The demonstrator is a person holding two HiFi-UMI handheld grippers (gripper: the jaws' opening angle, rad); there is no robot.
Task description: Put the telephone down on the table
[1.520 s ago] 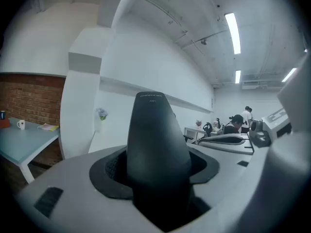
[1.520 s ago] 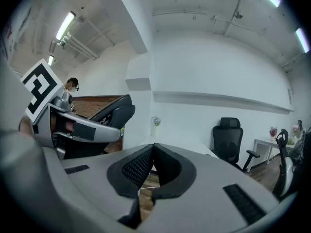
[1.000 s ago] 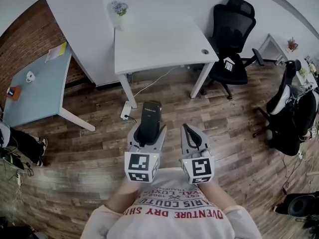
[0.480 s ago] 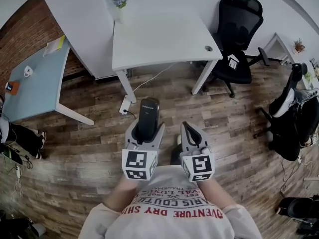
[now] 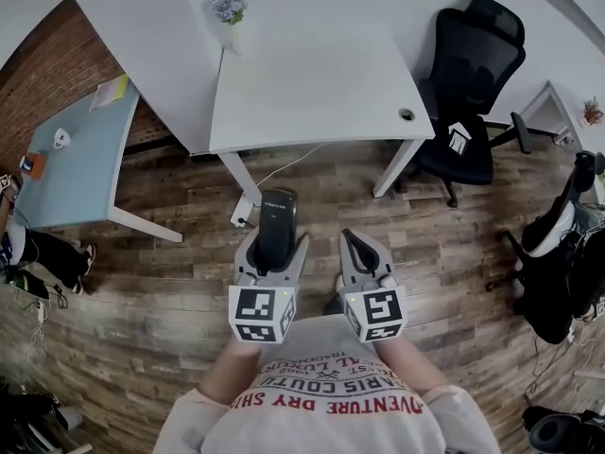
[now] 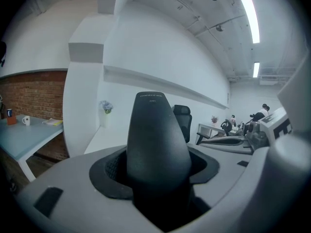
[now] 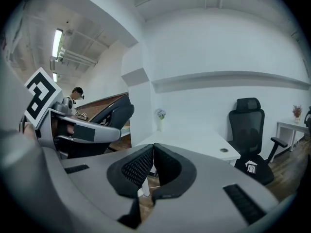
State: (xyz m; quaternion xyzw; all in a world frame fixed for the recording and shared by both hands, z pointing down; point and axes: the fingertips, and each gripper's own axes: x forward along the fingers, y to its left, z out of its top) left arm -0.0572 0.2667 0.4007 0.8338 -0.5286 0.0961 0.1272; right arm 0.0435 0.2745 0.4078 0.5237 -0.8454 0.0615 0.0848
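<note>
While the left gripper (image 5: pixel 274 253) clamps the black telephone (image 5: pixel 279 211) above the floor (image 5: pixel 170 291), short of the white desk (image 5: pixel 312 83), the set-down remains undone, and the right gripper (image 5: pixel 357 252) is closed, empty.

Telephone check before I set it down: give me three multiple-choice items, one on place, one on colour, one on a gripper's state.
1. The telephone is: A lying flat on a surface; B between the left gripper jaws; C hanging by a cord.
2. Its colour: A white; B black; C blue.
3. The right gripper is: A shut, empty; B wide open; C clamping a cable.

B, the jaws hold the handset in the left gripper view. B, its body is dark in both views. A, the pads meet with nothing between them.
</note>
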